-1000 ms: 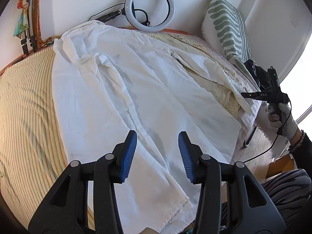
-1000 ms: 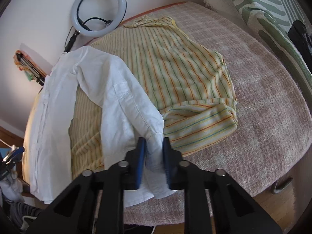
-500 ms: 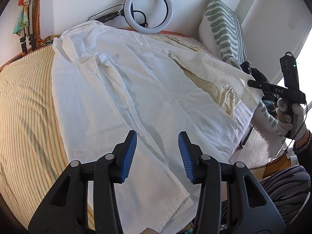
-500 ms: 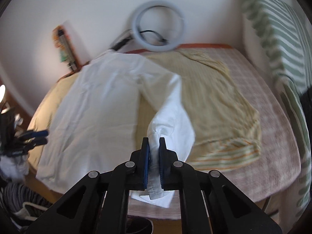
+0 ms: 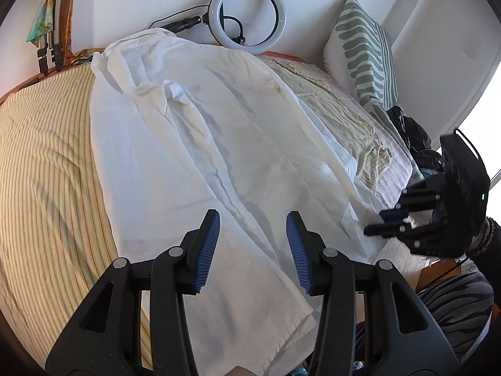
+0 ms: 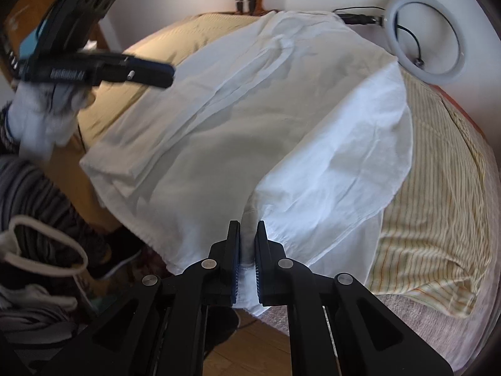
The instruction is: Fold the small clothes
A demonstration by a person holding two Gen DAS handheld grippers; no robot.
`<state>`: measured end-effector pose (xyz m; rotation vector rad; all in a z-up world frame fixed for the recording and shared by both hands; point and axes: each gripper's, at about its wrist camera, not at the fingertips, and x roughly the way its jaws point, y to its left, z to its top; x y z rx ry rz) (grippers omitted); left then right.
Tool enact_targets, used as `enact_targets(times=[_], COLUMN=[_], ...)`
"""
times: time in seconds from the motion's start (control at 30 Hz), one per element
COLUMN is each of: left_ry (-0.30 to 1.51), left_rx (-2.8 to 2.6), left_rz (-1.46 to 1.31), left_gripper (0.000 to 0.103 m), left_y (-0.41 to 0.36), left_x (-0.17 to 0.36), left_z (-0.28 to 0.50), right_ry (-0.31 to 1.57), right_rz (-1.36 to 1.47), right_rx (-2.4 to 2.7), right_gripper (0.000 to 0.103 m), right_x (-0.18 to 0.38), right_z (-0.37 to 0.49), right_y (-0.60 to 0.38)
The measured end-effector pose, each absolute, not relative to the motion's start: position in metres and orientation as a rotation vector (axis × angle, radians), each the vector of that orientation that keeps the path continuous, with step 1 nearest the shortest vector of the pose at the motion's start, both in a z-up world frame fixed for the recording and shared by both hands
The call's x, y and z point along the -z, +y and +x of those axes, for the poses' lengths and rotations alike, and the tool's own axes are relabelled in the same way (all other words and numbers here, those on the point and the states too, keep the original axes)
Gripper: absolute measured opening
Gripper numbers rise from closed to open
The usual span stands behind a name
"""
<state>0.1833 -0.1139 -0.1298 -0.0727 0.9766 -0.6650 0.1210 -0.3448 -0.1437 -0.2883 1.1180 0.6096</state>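
**Pinching the sleeve cuff**

Gripping the sleeve of the white shirt by its cuff, the right gripper has its pads pressed together on the cloth. The shirt lies spread on the bed, over a striped top. The left gripper hovers above the hem, jaws spread, holding nothing.

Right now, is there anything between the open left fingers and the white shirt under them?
Nothing visible. The left gripper hangs open above the white shirt, with only bare cloth below. The right gripper holds the sleeve off to the side.
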Motion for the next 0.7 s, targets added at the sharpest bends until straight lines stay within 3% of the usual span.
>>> enact_targets(times=[0.1,0.2,0.23,0.43,0.7], left_ry=[0.991,0.995,0.998,1.057,1.135], left_rx=[0.672,0.704,0.719,0.827,0.948], left_rz=[-0.104,-0.111,-0.107,-0.08,-0.089], left_gripper=[0.045,0.045,0.045,0.045,0.045], left_y=[-0.116,-0.124,-0.128,-0.167,-0.221], left_x=[0.129,0.126,0.125,0.131,0.145], left_z=[0.193,0.198,0.199,0.202,0.213], right_ry=[1.126,1.109,1.09,1.002,1.005], right_rz=[-0.282,-0.195,-0.158,0.011,0.13], right_rx=[-0.632,-0.672,-0.692,-0.682,-0.432], right_gripper=[0.012,0.035,0.037,0.038,0.038], right_x=[0.142,0.126,0.118,0.076,0.069], right_z=[0.122,0.128,0.127,0.163,0.281], right_y=[-0.347,-0.362,-0.366,-0.404,-0.435])
